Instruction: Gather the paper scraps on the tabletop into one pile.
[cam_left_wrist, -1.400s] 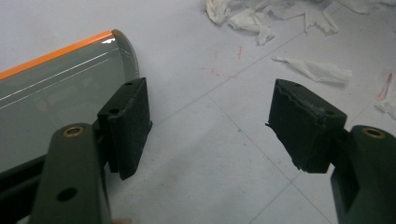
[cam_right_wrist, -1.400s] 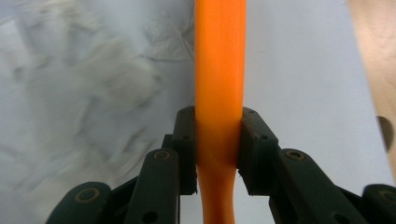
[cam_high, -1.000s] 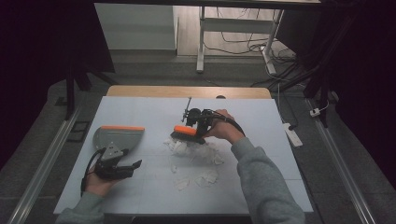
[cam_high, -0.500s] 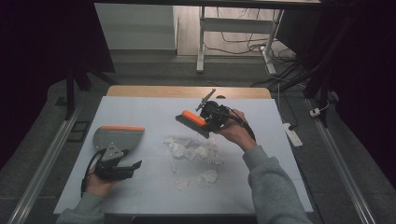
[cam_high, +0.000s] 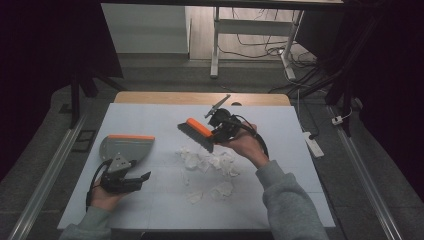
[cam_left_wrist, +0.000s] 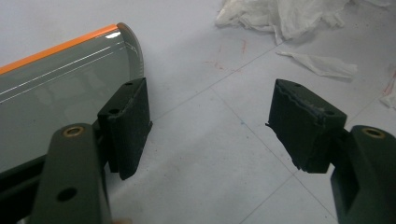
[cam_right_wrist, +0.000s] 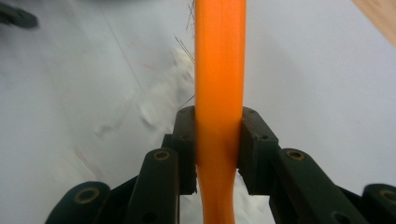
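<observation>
The right gripper (cam_high: 216, 136) has its jaws clamped tight on the brush (cam_high: 196, 134), pads pressing both sides of the smooth orange plastic handle (cam_right_wrist: 219, 93), which runs straight away from the camera in the right gripper view. From the high view the brush is up off the table (cam_high: 300, 165), above the middle of it, its long axis slanting from upper left down to lower right, with the orange back on top and the dark bristles facing down-left toward the scraps. Those crumpled white paper scraps (cam_high: 207, 161) lie scattered beneath it, thin and wrinkled. Over on the left, the left gripper (cam_high: 131, 180) rests low with its jaws spread wide and nothing between them, the flat grey dustpan (cam_high: 125, 148) with its orange edge lying just beside one jaw, its broad mouth pointing right toward the scraps.
</observation>
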